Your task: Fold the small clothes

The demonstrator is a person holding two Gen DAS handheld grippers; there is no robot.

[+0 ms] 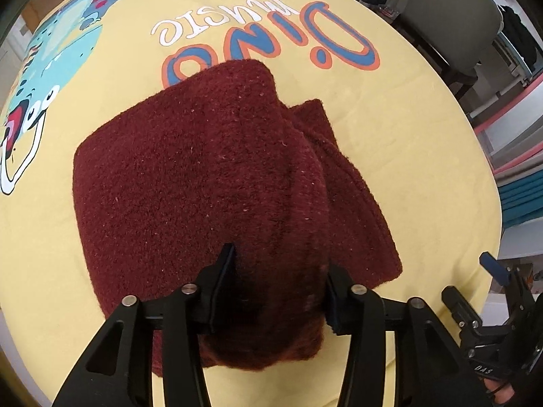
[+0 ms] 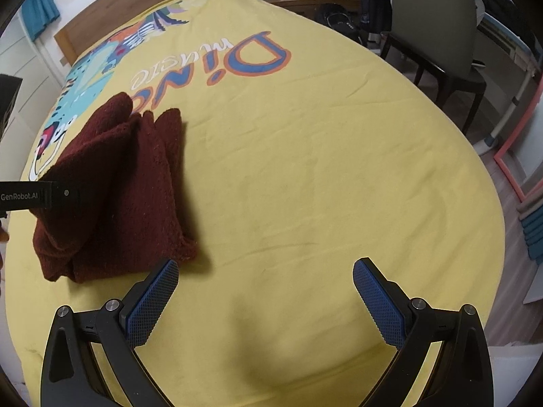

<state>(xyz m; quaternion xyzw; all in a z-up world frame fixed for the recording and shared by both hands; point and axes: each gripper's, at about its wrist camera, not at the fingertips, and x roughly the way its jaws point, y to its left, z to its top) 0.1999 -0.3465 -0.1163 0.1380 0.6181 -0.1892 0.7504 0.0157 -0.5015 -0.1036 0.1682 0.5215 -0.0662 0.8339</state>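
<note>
A dark red knitted garment (image 1: 210,176) lies folded in a thick bundle on the yellow bed sheet (image 1: 424,129). My left gripper (image 1: 281,268) has its jaws around the near fold of the garment, with fabric bunched between the fingers. In the right wrist view the garment (image 2: 118,190) sits at the left, partly lifted, with the left gripper's body (image 2: 37,196) across it. My right gripper (image 2: 264,271) is open and empty above the bare sheet, to the right of the garment. It also shows at the lower right of the left wrist view (image 1: 492,298).
The sheet carries a "Dino music" print (image 2: 217,61) and a dinosaur drawing (image 1: 44,68) beyond the garment. A grey chair (image 2: 441,40) stands past the bed's right edge. A wooden headboard (image 2: 135,3) is at the far end. Blue folded items (image 2: 532,230) lie on the floor at right.
</note>
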